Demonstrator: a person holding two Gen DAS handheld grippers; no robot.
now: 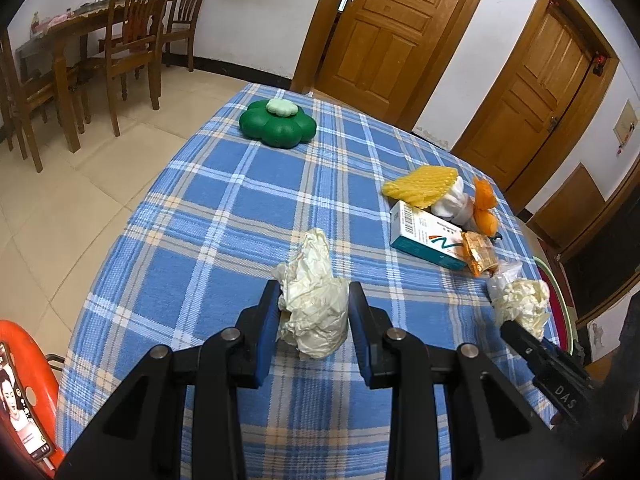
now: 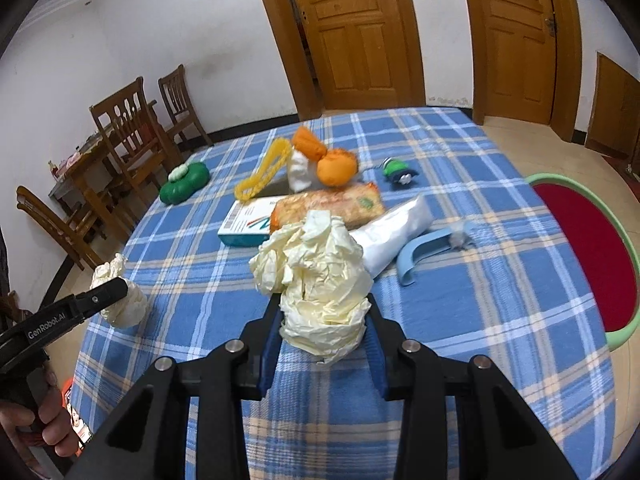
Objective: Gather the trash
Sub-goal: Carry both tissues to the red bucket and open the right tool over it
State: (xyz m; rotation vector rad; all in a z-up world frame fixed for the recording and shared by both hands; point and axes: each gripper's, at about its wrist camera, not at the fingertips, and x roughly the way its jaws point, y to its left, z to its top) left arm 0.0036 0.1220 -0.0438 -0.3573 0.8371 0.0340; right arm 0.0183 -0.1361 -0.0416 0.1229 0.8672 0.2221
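Both claws angle downward over the plaid-clothed table (image 1: 208,208), the left claw (image 1: 313,312) and right claw (image 2: 323,320) each clamped on a crumpled cream paper wad (image 1: 314,304) (image 2: 320,280).

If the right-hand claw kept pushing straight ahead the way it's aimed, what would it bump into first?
Probably the white plastic bag, or the orange snack packet beside it, just beyond the crumpled paper the right gripper holds; depth is unclear.

On the worktop (image 2: 500,208), a carton (image 2: 246,222) lies in front of a mesh sleeve (image 2: 264,172). A snack packet (image 2: 340,206) lies right of the carton, and a scoop (image 2: 424,252) further right. A flower-shaped container (image 1: 278,122) sits far left, dining chairs (image 1: 132,36) behind.
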